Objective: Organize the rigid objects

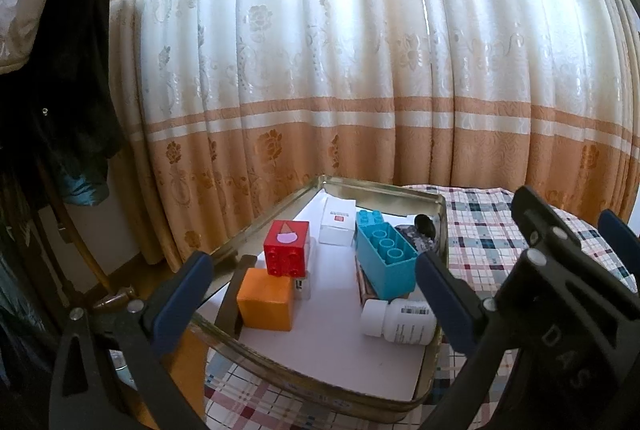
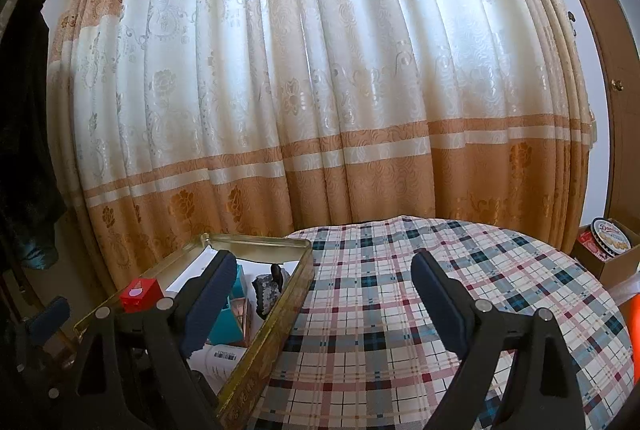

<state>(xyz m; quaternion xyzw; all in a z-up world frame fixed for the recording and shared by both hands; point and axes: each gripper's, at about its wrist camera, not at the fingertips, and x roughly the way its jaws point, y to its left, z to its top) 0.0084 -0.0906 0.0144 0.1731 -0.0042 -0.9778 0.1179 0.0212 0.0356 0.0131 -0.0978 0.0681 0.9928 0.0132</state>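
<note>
A gold tin (image 1: 320, 392) lined with white paper holds an orange cube (image 1: 266, 304), a red brick (image 1: 286, 248), a white box (image 1: 338, 228), a blue brick (image 1: 386, 258), a white pill bottle (image 1: 398, 322) and a dark lump (image 1: 424, 226). My left gripper (image 1: 312, 264) hangs open over the tin's near rim, touching nothing. My right gripper (image 2: 322, 266) is open and empty, its left finger over the tin's right wall (image 2: 266, 340) and its right finger above the plaid cloth. The red brick (image 2: 140, 294) and blue brick (image 2: 228, 322) show inside.
A round table with a plaid cloth (image 2: 400, 310) carries the tin at its left side. A cream and orange curtain (image 2: 320, 89) hangs close behind. Dark clothes (image 1: 60, 69) hang at the left. A cardboard box with a cookie tin (image 2: 612, 238) stands at the far right.
</note>
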